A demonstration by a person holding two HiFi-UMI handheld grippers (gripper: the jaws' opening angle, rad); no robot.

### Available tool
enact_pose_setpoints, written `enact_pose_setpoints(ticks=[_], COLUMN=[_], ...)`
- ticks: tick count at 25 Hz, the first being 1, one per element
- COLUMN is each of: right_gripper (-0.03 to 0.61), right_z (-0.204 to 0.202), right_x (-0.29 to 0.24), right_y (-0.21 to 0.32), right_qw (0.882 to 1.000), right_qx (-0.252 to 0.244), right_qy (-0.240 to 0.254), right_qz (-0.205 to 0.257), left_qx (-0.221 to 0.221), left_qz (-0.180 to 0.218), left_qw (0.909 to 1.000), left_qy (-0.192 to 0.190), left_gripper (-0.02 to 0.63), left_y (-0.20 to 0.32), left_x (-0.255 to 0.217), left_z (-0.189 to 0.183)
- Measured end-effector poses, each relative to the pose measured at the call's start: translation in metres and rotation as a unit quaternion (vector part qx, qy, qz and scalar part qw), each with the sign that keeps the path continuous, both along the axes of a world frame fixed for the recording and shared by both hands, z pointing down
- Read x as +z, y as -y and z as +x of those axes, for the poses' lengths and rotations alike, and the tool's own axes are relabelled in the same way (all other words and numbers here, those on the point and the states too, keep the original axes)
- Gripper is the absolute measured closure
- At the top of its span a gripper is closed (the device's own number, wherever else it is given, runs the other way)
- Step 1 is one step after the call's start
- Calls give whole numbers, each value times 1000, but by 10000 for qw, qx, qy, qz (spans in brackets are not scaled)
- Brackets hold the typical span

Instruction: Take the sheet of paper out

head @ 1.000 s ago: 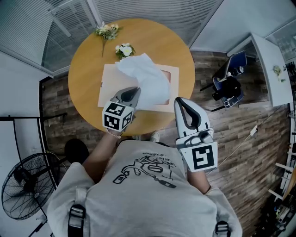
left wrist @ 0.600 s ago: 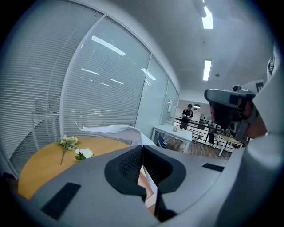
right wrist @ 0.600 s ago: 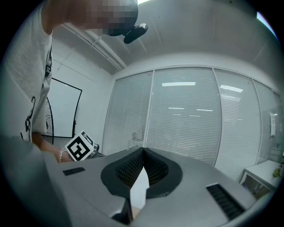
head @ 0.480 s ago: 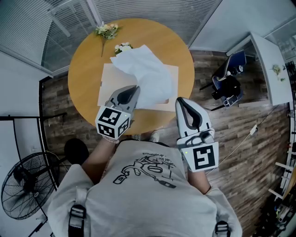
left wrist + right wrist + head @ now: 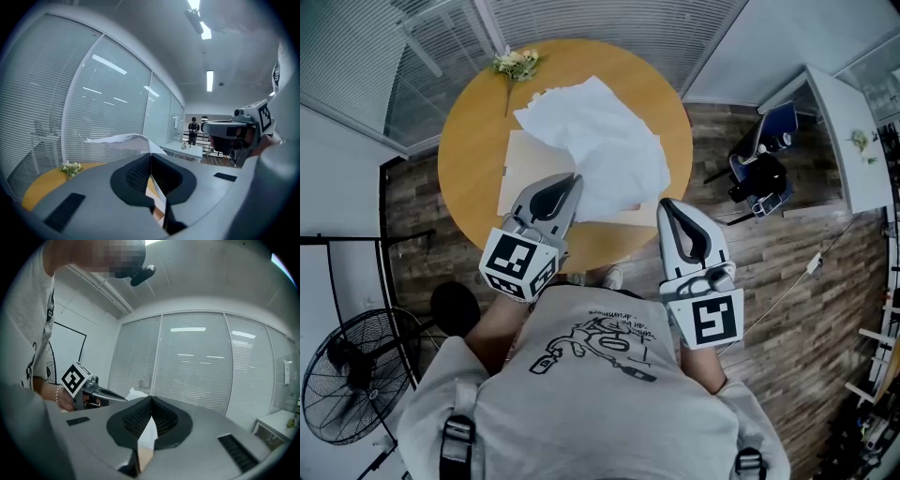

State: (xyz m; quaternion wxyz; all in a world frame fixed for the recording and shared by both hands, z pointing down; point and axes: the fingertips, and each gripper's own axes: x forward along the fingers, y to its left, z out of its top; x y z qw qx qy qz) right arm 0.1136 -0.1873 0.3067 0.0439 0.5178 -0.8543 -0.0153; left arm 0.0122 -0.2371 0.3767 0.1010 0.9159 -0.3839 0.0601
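Left gripper: jaws together, pinched on the near edge of the sheet. It has drawn back toward the person and a little to the left.
Right gripper: jaws together at the envelope's near right corner, apparently clamped on it. It has hardly moved.
Sheet: now lifted and spread wide over the envelope, crumpled, reaching up the table. It covers the small white flowers that showed a second ago. The bouquet at the far rim stays clear.
Envelope: flat on the table, in the same place.
Meaning: the pull is working. Most of the sheet looks to be out, while the right grip keeps the envelope from following.
Left to do: probably the last of the sheet's lower edge has to come free. I cannot tell whether it already has.
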Motion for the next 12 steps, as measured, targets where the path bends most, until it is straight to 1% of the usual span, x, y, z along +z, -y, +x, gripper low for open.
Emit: enact_pose_setpoints(ticks=[5, 12], right_gripper=[571, 571], right_z=[1, 5], right_x=[1, 2], right_y=[-3, -3], right_qw=[10000, 10000], right_qx=[33, 68], right_qy=[-11, -31], right_qz=[7, 1], left_qx=[-5, -41], left_qz=[251, 456], left_qw=[9996, 9989], left_qy=[-88, -135], left_gripper=[594, 594], left_y=[-8, -14], left_x=[-20, -42], left_z=[-2, -3])
